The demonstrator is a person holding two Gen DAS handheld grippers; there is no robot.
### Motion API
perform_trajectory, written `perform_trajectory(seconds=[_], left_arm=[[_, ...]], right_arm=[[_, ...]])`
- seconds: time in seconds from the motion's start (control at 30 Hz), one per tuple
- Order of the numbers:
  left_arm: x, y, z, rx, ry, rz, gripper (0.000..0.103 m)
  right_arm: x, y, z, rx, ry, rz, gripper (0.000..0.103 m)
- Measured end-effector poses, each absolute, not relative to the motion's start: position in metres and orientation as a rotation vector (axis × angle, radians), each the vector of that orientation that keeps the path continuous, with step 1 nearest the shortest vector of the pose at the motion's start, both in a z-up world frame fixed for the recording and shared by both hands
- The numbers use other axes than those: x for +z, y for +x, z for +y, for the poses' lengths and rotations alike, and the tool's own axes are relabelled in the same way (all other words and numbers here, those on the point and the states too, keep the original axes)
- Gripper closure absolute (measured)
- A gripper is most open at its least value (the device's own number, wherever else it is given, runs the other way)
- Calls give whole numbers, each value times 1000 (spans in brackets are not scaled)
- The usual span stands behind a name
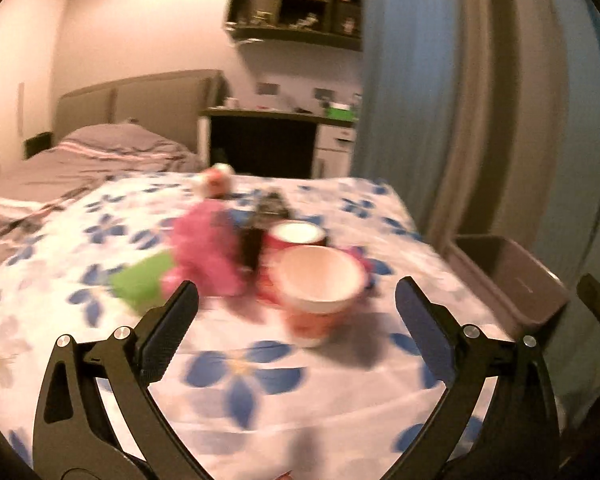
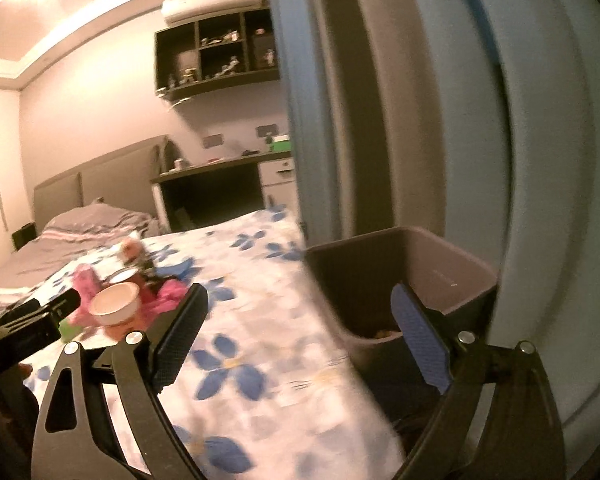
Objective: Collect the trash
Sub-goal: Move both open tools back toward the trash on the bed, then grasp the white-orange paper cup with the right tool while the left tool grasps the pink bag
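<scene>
On a white cloth with blue flowers [image 1: 340, 400] lies a blurred cluster of trash. It holds a red paper cup with a white inside [image 1: 320, 284], a second red cup [image 1: 296, 236] behind it, a crumpled pink piece [image 1: 208, 248], a green scrap [image 1: 140, 280] and a dark wrapper [image 1: 272, 208]. My left gripper [image 1: 298, 284] is open and empty, just short of the near cup. My right gripper [image 2: 300, 292] is open and empty, its right finger in front of the dark bin [image 2: 440, 256]. The cups [image 2: 116, 304] are far left in the right wrist view.
The bin [image 1: 512, 276] stands against the cloth's right edge, with a bit of trash [image 2: 384, 334] at its bottom. A blue and grey curtain [image 2: 420, 120] hangs behind it. A bed [image 1: 100, 152], a desk [image 1: 276, 120] and a wall shelf [image 1: 296, 4] lie beyond.
</scene>
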State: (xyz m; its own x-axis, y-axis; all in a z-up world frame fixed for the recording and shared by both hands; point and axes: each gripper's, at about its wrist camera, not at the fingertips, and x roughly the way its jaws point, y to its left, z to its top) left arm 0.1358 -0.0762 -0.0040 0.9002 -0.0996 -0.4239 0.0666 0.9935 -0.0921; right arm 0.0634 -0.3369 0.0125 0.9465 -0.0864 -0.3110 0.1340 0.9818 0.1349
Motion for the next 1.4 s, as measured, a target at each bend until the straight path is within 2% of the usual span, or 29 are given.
perform_trajectory(seconds=[0.27,0.63,1.4], left_arm=[[-4,125,-15,33,-124,436,6],[-6,127,25,99,-167,423,6],[0,154,51,123,-153,412,6]], right_arm=[[9,75,-271,-1,79,341,14],[-1,108,-210,100,33,393,14],[-28,193,-149,159,-15,553,14]])
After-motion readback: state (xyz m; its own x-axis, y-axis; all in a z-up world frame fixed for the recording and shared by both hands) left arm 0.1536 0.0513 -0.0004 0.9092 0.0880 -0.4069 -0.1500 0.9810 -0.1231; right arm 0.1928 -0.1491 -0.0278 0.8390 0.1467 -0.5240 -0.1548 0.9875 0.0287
